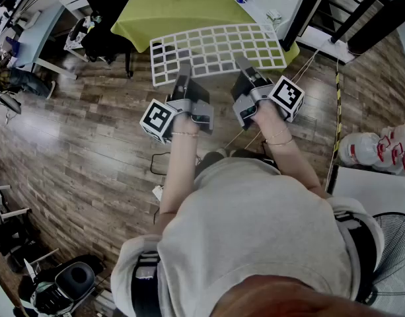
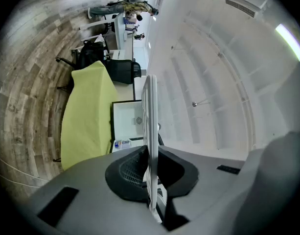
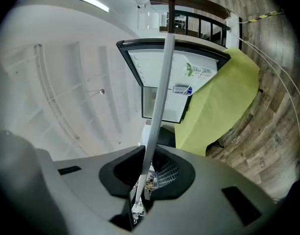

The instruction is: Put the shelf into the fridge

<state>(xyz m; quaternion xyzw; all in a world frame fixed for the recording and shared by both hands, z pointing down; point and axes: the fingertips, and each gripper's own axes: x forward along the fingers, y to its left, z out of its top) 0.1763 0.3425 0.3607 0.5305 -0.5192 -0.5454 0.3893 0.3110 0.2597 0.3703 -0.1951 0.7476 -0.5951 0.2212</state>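
The white wire shelf (image 1: 215, 48) is held out flat in front of the person, off the floor (image 1: 76, 150), its far edge over the yellow-green cloth (image 1: 169, 12) that covers the surface ahead. It is not in the fridge (image 3: 203, 65) yet. The fridge stands on that cloth, its front toward the person.

The left tool (image 1: 184, 71) is clamped on the near edge of the shelf, toward the left. The right tool (image 1: 245, 68) is clamped on the same edge, a little to the right. In each gripper view the grid runs edge-on between the closed pads, so both tools hold thin wire and nothing else.

The main risk, as I judge it, comes from that grip. Both tools pinch one long side, close together, and the rest of the shelf hangs out beyond them. The far edge could droop or swing, and the wire could turn or slip in the pads.

If the shelf goes in tilted, a corner may catch the fridge frame or miss its side supports. A knock on the frame could also twist the wire out of one tool, leaving the other to carry it alone.
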